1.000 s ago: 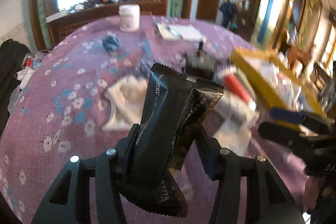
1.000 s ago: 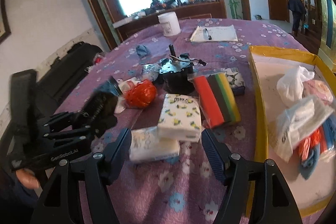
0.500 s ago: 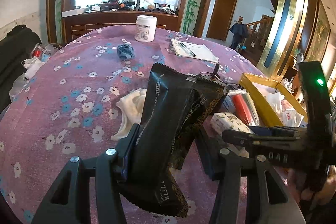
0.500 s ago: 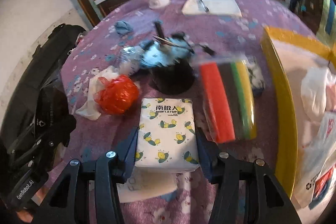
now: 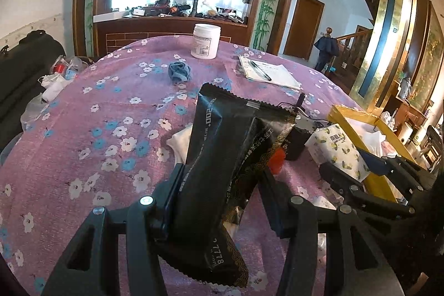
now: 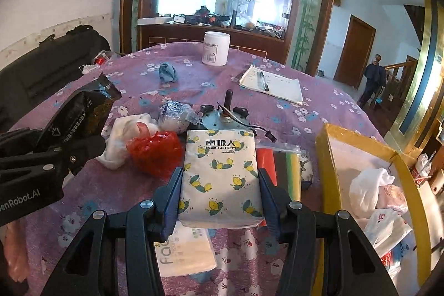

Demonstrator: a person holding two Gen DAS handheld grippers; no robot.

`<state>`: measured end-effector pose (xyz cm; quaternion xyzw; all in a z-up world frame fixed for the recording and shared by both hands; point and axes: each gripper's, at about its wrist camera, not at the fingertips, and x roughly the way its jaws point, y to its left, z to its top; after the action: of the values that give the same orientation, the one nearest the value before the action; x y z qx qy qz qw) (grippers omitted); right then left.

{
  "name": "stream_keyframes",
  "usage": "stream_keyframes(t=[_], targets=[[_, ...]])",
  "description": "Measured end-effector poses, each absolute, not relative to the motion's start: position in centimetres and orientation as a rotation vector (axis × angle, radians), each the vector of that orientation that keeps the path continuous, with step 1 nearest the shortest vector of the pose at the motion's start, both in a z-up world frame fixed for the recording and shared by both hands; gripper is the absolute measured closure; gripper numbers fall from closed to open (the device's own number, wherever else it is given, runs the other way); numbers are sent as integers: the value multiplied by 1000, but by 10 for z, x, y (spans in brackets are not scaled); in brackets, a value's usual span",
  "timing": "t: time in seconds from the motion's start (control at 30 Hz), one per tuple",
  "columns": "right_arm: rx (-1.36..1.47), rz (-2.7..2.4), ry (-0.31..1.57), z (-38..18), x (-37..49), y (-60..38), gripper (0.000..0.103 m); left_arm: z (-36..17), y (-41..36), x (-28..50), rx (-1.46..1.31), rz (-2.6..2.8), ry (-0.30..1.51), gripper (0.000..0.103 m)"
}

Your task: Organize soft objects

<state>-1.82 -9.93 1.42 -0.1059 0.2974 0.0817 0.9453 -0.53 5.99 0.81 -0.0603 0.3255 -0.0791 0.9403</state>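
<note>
My left gripper (image 5: 222,171) is shut on a black snack packet (image 5: 222,129), held upright above the purple flowered tablecloth (image 5: 91,129). The right wrist view shows that packet (image 6: 83,113) at the left. My right gripper (image 6: 220,176) is shut on a white tissue pack with a lemon print (image 6: 219,154), both pads pressing its sides. In the left wrist view the same tissue pack (image 5: 338,149) sits at the right, next to the yellow box (image 5: 344,113). The yellow box (image 6: 330,157) holds several plastic bags.
A red plastic bag (image 6: 155,151), white cloth (image 6: 119,135), small motor (image 6: 222,118) and a bagged coloured sponge pack (image 6: 280,162) crowd the table's middle. A second tissue pack (image 6: 186,251) lies under my right gripper. Farther back are a blue cloth (image 6: 168,72), white jar (image 6: 216,47) and notepad (image 6: 272,85).
My right gripper moved in over the lemon-print tissue pack and closed its jaws on it. The left gripper has kept hold of the black packet and rolled slightly.
</note>
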Motion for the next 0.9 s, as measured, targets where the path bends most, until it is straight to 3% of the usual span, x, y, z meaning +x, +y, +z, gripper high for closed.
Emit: stream_keyframes(t=[0.9], targets=[[-283, 132, 517, 22, -31, -90, 48, 9, 60, -5, -118, -164, 667, 52]])
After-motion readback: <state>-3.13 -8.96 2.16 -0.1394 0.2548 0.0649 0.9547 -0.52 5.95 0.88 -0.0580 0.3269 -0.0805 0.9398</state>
